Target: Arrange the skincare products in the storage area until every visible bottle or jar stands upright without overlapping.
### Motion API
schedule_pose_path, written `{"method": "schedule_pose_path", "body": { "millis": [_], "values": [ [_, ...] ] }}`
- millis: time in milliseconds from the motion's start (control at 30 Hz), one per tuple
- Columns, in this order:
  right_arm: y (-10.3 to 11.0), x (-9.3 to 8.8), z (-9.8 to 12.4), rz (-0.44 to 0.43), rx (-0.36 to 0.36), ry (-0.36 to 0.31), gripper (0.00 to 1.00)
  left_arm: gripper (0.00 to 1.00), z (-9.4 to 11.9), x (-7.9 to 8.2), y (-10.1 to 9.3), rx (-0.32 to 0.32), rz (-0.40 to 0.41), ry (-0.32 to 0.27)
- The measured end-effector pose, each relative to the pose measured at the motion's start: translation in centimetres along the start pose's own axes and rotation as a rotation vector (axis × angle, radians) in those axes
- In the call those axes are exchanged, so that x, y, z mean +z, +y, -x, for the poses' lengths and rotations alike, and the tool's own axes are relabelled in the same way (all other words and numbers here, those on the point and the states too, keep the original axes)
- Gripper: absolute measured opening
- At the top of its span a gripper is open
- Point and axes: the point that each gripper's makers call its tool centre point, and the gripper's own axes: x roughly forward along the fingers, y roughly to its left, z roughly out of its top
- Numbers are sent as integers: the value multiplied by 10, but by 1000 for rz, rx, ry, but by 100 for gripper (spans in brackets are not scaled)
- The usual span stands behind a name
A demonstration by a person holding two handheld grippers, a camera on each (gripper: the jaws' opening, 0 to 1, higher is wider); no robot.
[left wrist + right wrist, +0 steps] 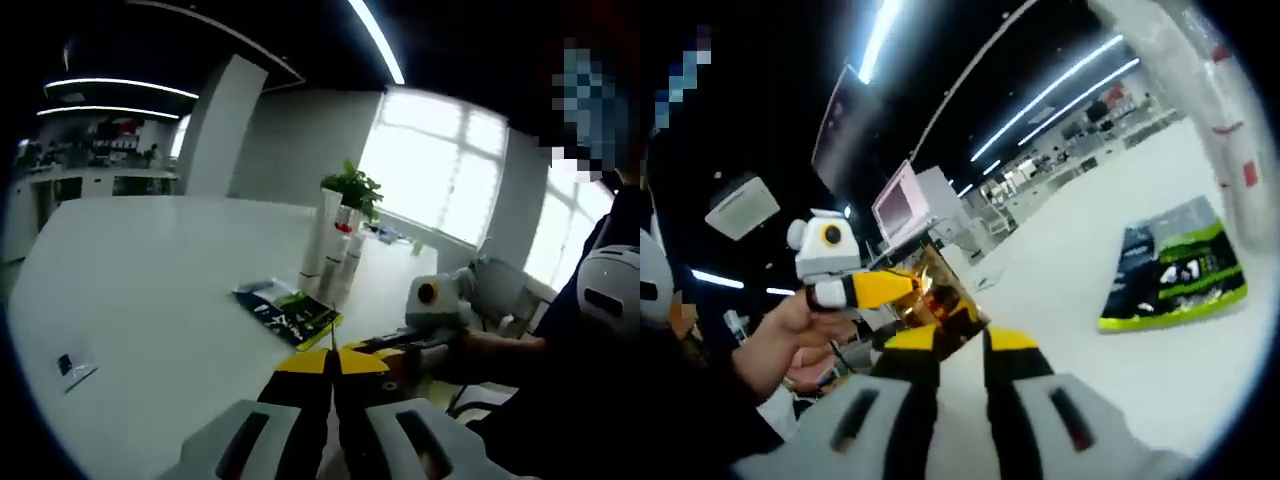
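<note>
Both tools are up off the table [150, 290] right now, nothing in either one. The left tool [333, 362] shows at the bottom of the left gripper view, tips pressed together. The right tool [962, 342] sits low in the right gripper view with a narrow gap between its tips, empty.

Two white bottles [330, 250] stand upright at centre frame in the left gripper view, touching or nearly so, a plant [352, 188] right behind them. A green and black packet [290, 312] lies flat just in front. By my read the bottles look settled, but I cannot tell whether more products wait elsewhere.

The packet crowds the approach, and the two tools are close to each other.
</note>
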Motion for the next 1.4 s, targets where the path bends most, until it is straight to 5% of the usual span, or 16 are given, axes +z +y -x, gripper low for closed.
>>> {"method": "schedule_pose_path", "body": {
  "millis": [367,833,1000,1400],
  "values": [
    [3,0,-2,-4,4,-1,15,0,3,7,-3,-5,10,-30],
    [20,15,-4,-205,111,-138,13,0,11,36,-10,-46,36,-120],
    [28,23,-2,-177,132,-183,10,0,16,47,-10,-32,17,-143],
    [39,37,-3,-275,207,-265,9,0,17,55,-23,-74,66,-198]
  ]
}}
